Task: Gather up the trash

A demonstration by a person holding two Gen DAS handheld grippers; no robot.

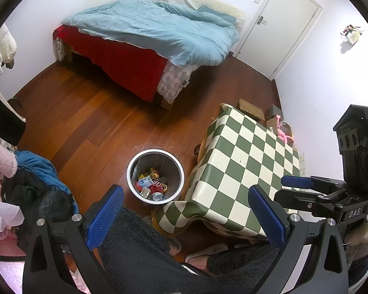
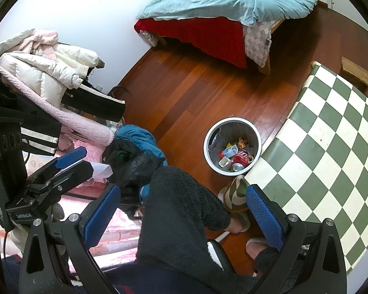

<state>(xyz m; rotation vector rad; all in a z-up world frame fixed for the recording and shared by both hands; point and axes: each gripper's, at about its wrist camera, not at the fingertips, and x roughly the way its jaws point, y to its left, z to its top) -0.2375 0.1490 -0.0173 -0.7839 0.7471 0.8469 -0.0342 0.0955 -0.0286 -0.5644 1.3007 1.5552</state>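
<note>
A round white-rimmed trash bin (image 1: 135, 186) stands on the wooden floor beside the checkered table (image 1: 245, 161); it holds several wrappers, a red can and a silver can (image 1: 157, 196). The bin also shows in the right wrist view (image 2: 209, 156). My left gripper (image 1: 185, 216) is open and empty, held high above my dark-trousered legs, with the bin below and ahead. My right gripper (image 2: 184, 215) is open and empty, above my legs, the bin ahead and slightly right. The right gripper also appears in the left wrist view (image 1: 296, 182), over the table's right side.
A bed with a blue duvet (image 1: 154, 27) and red sheet stands at the far wall. A pile of clothes and coats (image 2: 44, 78) lies at the left. A white door (image 1: 279, 24) is at the back right. Boxes and a pink toy (image 1: 282, 132) sit behind the table.
</note>
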